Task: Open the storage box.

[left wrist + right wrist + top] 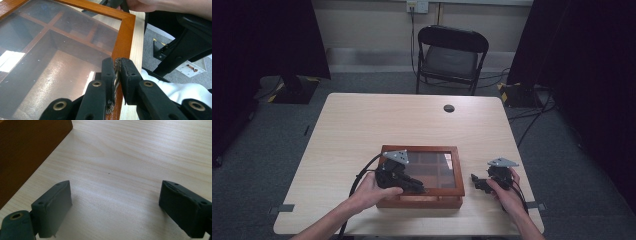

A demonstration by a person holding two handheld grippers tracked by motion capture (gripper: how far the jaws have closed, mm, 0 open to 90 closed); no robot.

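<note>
LEFT: your left gripper [117, 82] is pinched on a small metal clasp [116, 75] at the near edge of the wooden box [422, 192] | HANDLING: stiff frame, glass lid [50, 57] fragile, keep off the pane | RIGHT: your right gripper [115, 205] gapes wide over bare table [140, 152] | LOOK: reddish, compartmented.

High view: fixed above my side of worktop [362, 120], facing forward and down; whole worktop, chair [451, 56] beyond it, wooden box [422, 176] near front edge.

Left gripper view: rides my left gripper [116, 75], looks along its jaws across box's glass lid [50, 62], very near; floor past box's frame.

Right gripper view: rides my right gripper [115, 207], close over bare worktop just beside box; box's side wall at frame left.

Shared: box in all three views.
</note>
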